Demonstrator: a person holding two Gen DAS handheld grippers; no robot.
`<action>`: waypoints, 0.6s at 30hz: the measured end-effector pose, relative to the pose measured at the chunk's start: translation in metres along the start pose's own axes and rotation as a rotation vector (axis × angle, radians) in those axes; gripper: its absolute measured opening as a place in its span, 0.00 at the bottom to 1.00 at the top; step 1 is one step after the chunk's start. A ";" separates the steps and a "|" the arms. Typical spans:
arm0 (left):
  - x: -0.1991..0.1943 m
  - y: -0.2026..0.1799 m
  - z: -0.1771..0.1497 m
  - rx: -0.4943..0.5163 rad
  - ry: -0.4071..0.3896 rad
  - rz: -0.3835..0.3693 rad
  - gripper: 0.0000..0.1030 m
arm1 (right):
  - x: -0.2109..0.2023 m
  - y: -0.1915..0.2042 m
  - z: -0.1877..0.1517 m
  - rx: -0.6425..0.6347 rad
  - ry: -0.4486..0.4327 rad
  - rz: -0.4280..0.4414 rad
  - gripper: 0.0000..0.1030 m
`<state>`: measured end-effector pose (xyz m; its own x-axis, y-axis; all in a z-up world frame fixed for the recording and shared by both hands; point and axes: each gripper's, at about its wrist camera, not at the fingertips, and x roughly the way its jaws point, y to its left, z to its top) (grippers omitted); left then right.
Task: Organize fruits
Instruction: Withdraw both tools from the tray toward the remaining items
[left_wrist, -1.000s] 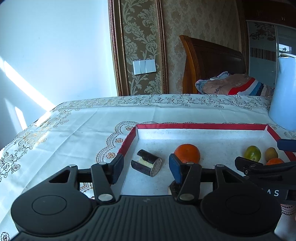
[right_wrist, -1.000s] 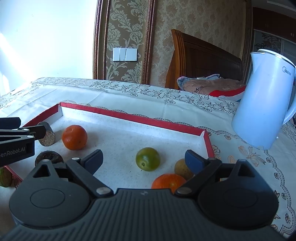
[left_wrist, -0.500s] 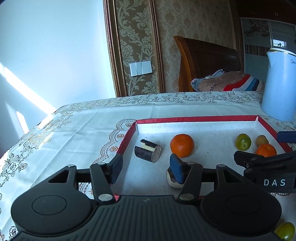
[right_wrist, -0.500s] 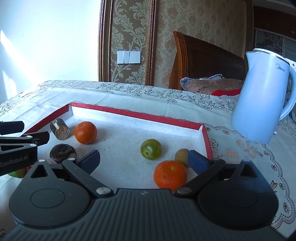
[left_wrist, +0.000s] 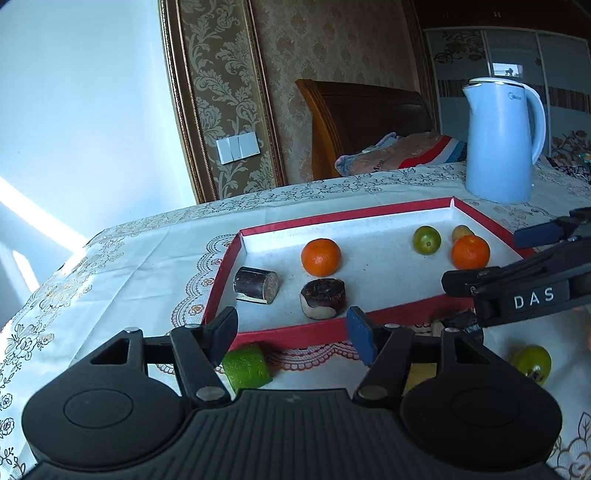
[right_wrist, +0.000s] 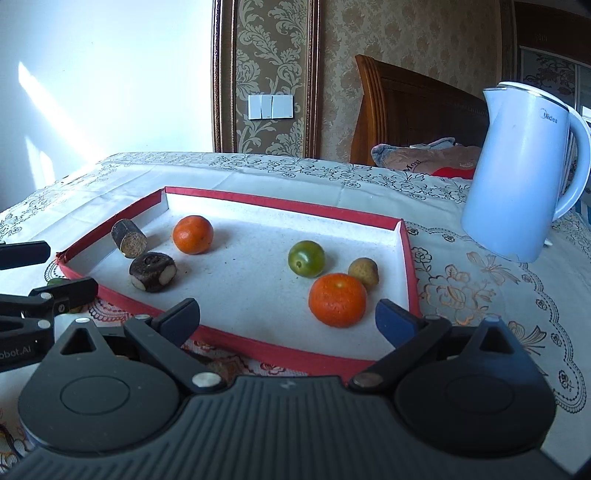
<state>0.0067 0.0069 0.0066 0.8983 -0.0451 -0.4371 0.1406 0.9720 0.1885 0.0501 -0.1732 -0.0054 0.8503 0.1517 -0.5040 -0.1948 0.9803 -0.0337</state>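
Note:
A red-rimmed white tray (left_wrist: 291, 338) (right_wrist: 269, 352) holds two oranges (left_wrist: 320, 257) (right_wrist: 337, 299), a green fruit (right_wrist: 306, 258), a small tan fruit (right_wrist: 364, 272) and two dark cane pieces (left_wrist: 255, 285) (left_wrist: 323, 297). My left gripper (left_wrist: 291, 334) is open and empty, raised over the tray's near rim. A green lime piece (left_wrist: 246, 367) lies on the cloth just below it. Another green fruit (left_wrist: 532, 363) lies on the cloth at the right. My right gripper (right_wrist: 288, 317) is open and empty, above the tray's near edge, near the front orange.
A light blue kettle (left_wrist: 500, 142) (right_wrist: 522, 173) stands on the patterned tablecloth behind the tray's right corner. A wooden headboard (right_wrist: 406, 110) and bedding are behind the table. Each gripper's side shows in the other's view (left_wrist: 517, 291) (right_wrist: 33, 314).
Both grippers have pulled back and up from the tray. The left one now sits over the near rim, with the dark round piece lying free in the tray and the lime piece newly visible.

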 end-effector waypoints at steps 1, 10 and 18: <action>-0.004 -0.002 -0.003 0.010 -0.005 -0.006 0.63 | -0.005 -0.001 -0.002 0.000 0.003 0.010 0.98; -0.033 0.015 -0.012 -0.023 0.023 -0.115 0.63 | -0.036 -0.029 -0.022 0.063 0.014 0.049 0.98; -0.048 0.036 -0.036 -0.039 0.059 -0.043 0.63 | -0.062 -0.033 -0.044 0.056 0.029 0.096 0.98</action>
<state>-0.0462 0.0527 0.0026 0.8658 -0.0743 -0.4949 0.1607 0.9778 0.1344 -0.0175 -0.2206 -0.0113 0.8143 0.2427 -0.5272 -0.2467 0.9670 0.0641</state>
